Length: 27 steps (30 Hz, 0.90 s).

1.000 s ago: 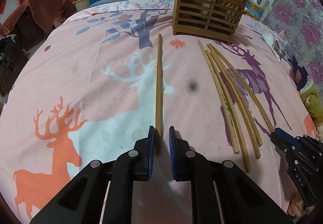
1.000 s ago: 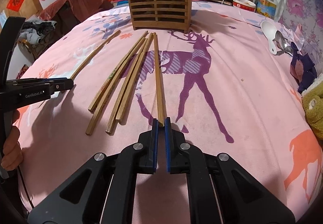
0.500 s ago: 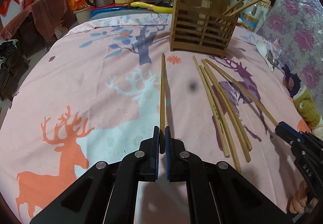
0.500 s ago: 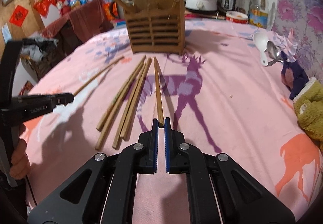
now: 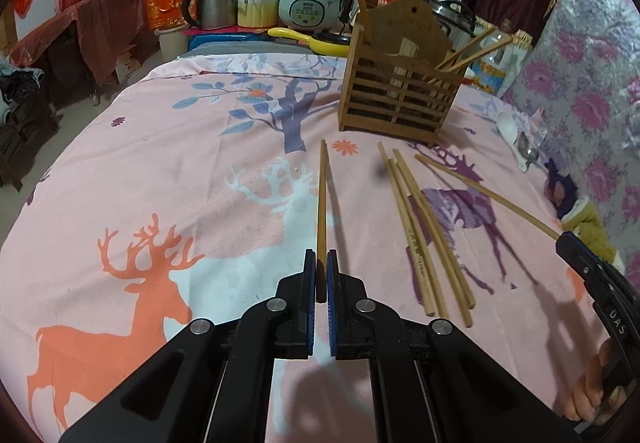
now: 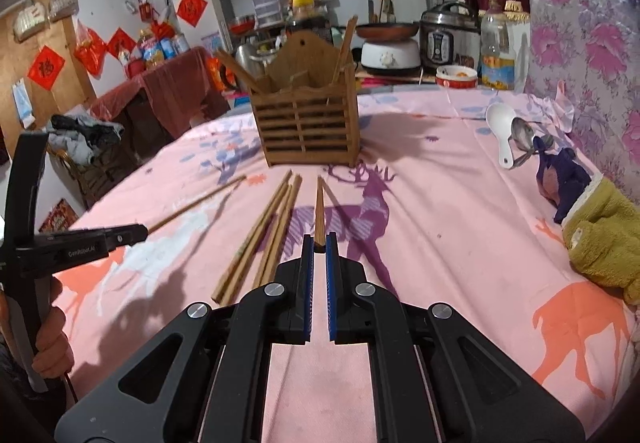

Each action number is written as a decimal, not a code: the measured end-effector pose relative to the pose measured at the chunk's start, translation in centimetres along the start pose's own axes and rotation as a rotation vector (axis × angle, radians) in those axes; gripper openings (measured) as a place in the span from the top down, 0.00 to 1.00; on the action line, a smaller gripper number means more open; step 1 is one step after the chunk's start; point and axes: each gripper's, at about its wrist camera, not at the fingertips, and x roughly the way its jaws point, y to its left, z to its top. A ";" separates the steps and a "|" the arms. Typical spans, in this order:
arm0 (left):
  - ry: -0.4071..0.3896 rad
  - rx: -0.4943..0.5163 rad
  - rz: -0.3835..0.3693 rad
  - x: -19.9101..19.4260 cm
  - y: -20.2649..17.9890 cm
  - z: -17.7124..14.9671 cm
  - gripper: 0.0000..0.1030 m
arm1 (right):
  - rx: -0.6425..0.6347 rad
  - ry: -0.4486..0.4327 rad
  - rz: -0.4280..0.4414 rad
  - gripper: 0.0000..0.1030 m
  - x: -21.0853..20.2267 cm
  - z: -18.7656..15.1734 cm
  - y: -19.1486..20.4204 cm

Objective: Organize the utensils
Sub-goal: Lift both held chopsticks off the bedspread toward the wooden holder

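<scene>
My left gripper (image 5: 318,263) is shut on the near end of one wooden chopstick (image 5: 321,195), lifted off the pink deer cloth and pointing at the wooden slatted utensil holder (image 5: 396,99). My right gripper (image 6: 319,243) is shut on another chopstick (image 6: 320,207), also raised and pointing at the holder (image 6: 310,127). Three loose chopsticks (image 5: 424,239) lie on the cloth between the grippers; they also show in the right wrist view (image 6: 264,239). A few chopsticks stand in the holder. The right gripper also shows in the left wrist view (image 5: 572,247), the left gripper in the right wrist view (image 6: 136,233).
A white spoon (image 6: 502,131) and a metal spoon (image 6: 524,139) lie at the right by the floral wall. A purple and yellow cloth (image 6: 596,227) lies at the right edge. Kettle, rice cooker (image 5: 310,5) and bottles stand behind the table.
Both grippers have closed on their chopsticks and lifted them off the cloth, tilting up so the room behind shows more. The three loose chopsticks stayed put.
</scene>
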 end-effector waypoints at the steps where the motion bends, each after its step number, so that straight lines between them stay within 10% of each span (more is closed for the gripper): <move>1: -0.001 0.000 -0.004 -0.2 0.0 0.1 0.95 | 0.005 -0.002 0.003 0.94 -0.1 0.1 -0.1; 27: -0.122 0.156 -0.030 -6.0 -7.5 9.2 0.95 | 0.012 -0.117 0.036 0.94 -2.6 7.4 0.6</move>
